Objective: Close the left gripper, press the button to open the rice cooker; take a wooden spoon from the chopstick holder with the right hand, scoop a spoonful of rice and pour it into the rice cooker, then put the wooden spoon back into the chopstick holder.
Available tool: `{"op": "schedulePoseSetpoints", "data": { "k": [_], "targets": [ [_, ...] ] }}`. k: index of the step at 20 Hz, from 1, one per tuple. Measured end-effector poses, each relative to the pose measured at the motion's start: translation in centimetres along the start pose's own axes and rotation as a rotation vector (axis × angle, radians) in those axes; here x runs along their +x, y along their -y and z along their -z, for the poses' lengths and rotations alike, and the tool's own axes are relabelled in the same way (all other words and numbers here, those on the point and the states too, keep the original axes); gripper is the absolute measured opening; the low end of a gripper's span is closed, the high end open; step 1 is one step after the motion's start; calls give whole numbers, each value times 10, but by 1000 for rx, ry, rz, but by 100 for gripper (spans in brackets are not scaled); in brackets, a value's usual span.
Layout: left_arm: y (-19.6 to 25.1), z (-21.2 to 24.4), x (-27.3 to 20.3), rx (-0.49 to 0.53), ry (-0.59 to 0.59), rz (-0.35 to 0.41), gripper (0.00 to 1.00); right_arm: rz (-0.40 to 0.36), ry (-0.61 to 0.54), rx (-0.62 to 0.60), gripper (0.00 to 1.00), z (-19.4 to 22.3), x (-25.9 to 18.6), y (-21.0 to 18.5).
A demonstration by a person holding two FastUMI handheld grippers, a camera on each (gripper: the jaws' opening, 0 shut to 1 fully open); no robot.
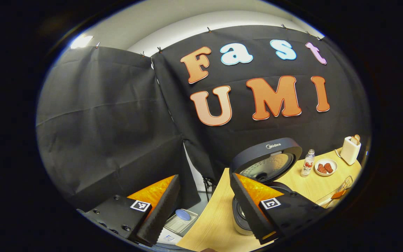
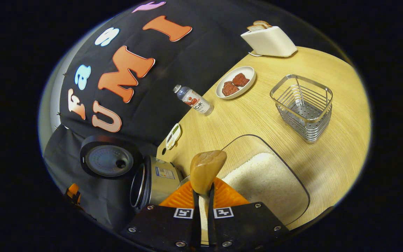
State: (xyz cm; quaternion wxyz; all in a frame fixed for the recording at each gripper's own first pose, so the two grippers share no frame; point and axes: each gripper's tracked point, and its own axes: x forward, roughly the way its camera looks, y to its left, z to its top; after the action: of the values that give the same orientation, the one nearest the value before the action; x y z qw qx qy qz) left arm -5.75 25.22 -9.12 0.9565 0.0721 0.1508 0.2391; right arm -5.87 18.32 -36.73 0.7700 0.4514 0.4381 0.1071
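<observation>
right hand-held gripper (image 2: 203, 196) pinched the wooden spoon (image 2: 206, 169), bowl pointing ahead; rice tray (image 2: 268, 178) just ahead-right, open rice cooker (image 2: 149, 183) to its left. left hand-held gripper (image 1: 205, 206) spread, idle.

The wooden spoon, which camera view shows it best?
The right gripper view: the wooden spoon sits close up, clamped in the right gripper above the rice tray. In the left gripper view I can't make it out.
</observation>
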Motion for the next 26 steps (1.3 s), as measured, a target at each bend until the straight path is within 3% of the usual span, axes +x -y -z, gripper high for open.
{"op": "schedulePoseSetpoints", "data": {
  "k": [7,17,23,25,26],
  "targets": [
    [13,-16,-9,21,24,-5,98,-71,-22,74,7,-15,-7,13],
    [10,-18,-21,-13,26,-40,100,-172,42,200,7,-81,-37,20],
    [6,-19,-24,-26,34,-53,100,-288,46,334,6,-98,-47,-6],
    [4,-20,-24,-25,37,-55,95,-332,45,366,7,-102,-48,-21],
    [3,-19,-24,-24,39,-56,100,-353,41,392,7,-105,-50,-27]
  ]
}}
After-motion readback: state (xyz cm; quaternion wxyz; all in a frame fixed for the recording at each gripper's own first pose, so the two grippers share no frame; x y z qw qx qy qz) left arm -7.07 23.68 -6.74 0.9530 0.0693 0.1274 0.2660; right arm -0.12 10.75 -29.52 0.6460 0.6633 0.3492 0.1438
